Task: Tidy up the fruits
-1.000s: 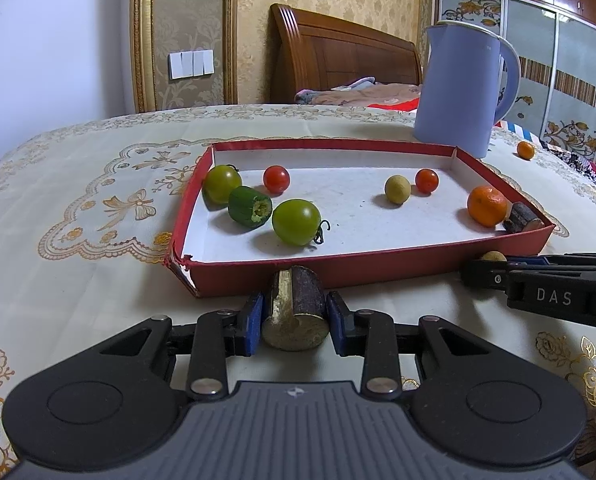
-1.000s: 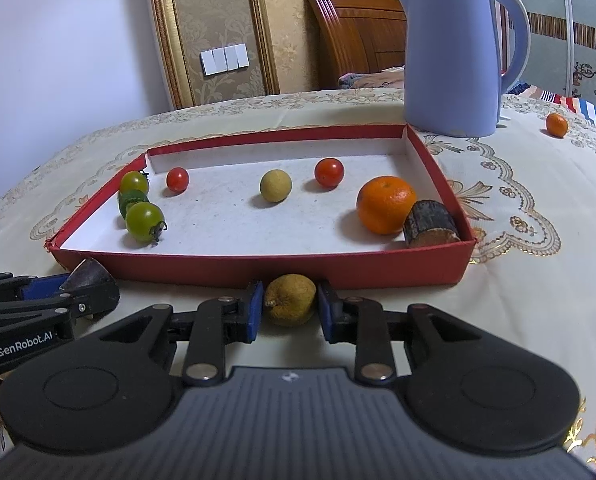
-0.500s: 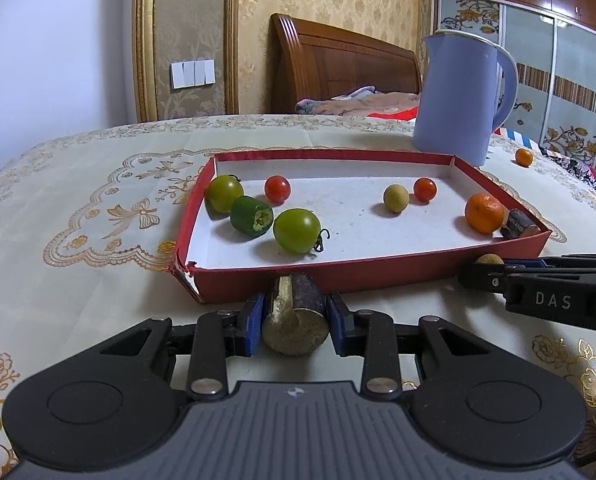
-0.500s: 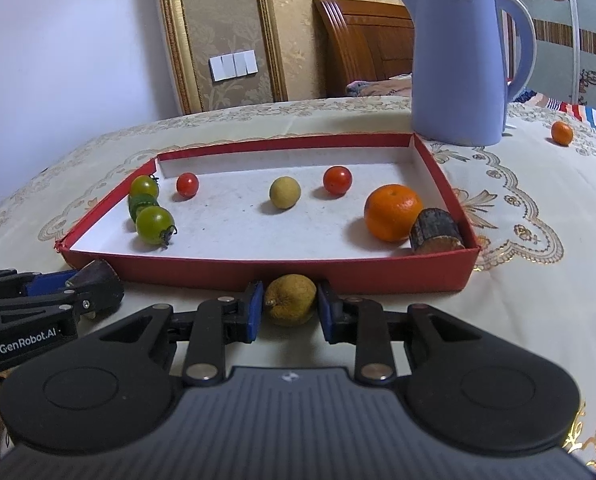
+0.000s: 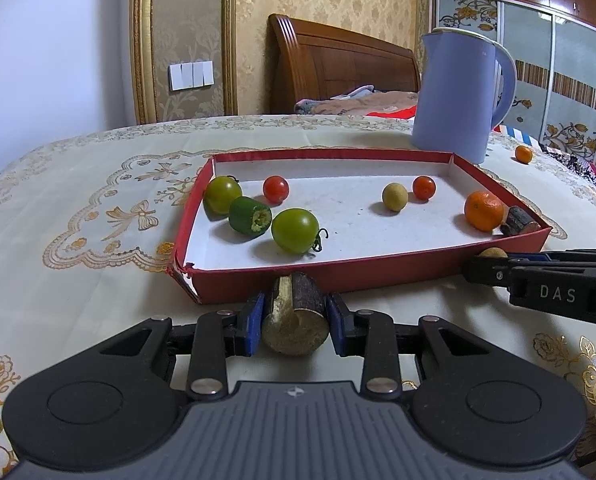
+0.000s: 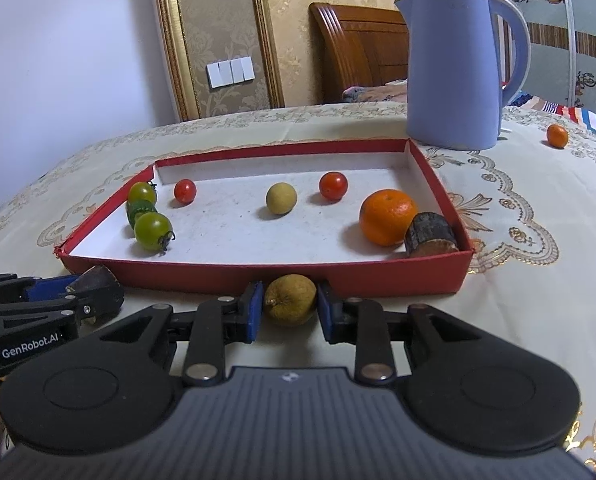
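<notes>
Left wrist view: a red tray (image 5: 377,276) is set on the tablecloth, fruit being gathered inside it, presumably so loose pieces end up together. Just short of its near wall, a bark-covered log piece (image 5: 296,324) is clamped between the pads of the left gripper (image 5: 296,322). A small yellowish fruit (image 6: 289,299) is pinched by the right gripper (image 6: 289,310), likely poised for placing in the tray.

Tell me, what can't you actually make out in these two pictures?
- Left wrist view: the yellowish fruit held by the right gripper shows only a sliver above its fingers.
- Right wrist view: the green cucumber piece is mostly hidden between two green tomatoes.
- Both views: the red tray's near wall hides each held item's far side.
</notes>
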`<move>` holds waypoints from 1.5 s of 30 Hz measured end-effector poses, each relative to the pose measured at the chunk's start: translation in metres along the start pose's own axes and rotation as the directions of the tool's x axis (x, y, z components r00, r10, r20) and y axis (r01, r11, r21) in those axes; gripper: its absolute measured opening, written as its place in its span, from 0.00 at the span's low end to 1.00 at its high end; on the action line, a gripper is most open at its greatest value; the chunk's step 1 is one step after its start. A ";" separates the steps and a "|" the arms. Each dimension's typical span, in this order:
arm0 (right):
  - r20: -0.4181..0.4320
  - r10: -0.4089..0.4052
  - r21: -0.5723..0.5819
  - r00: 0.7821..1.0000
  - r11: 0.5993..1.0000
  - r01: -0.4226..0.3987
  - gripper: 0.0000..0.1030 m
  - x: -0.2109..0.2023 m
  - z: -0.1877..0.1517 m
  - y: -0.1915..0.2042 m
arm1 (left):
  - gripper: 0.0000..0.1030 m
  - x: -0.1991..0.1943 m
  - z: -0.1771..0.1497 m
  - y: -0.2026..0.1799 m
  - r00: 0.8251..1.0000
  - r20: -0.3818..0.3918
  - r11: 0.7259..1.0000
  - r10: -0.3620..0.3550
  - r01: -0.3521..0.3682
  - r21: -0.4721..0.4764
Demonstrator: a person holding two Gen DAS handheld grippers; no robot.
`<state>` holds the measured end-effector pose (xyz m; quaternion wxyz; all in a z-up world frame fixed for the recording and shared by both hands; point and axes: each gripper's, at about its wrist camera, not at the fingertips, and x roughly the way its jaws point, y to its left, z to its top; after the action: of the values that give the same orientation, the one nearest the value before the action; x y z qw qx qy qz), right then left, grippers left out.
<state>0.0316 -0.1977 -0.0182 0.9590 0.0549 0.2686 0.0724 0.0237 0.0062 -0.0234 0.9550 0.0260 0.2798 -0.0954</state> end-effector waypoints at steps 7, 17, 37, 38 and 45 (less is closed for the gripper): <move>0.004 -0.018 -0.014 1.000 1.000 0.018 0.27 -0.001 0.000 0.003 | 0.32 0.001 0.000 0.000 1.000 0.000 1.000 0.009 -0.009 0.000; 0.011 -0.010 -0.001 1.000 1.000 0.010 0.27 -0.001 0.001 0.001 | 0.32 0.000 0.000 0.001 1.000 0.006 1.000 0.006 -0.006 -0.003; 0.109 -0.026 -0.083 0.994 0.996 0.035 0.27 -0.031 0.034 0.001 | 0.29 -0.026 0.037 0.000 0.999 0.038 0.999 -0.024 0.022 0.047; 0.108 -0.028 -0.081 0.994 0.996 0.037 0.27 -0.029 0.037 0.000 | 0.28 -0.025 0.042 -0.001 0.999 0.039 0.998 -0.023 0.021 0.052; 0.077 -0.001 -0.071 0.997 0.997 0.006 0.27 -0.017 0.033 -0.001 | 0.28 -0.024 0.042 0.012 0.999 0.017 0.998 -0.047 0.046 0.048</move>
<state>0.0353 -0.2039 0.0183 0.9700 0.0231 0.2290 0.0781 0.0286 0.0177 0.0253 0.9541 0.0411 0.2694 -0.1245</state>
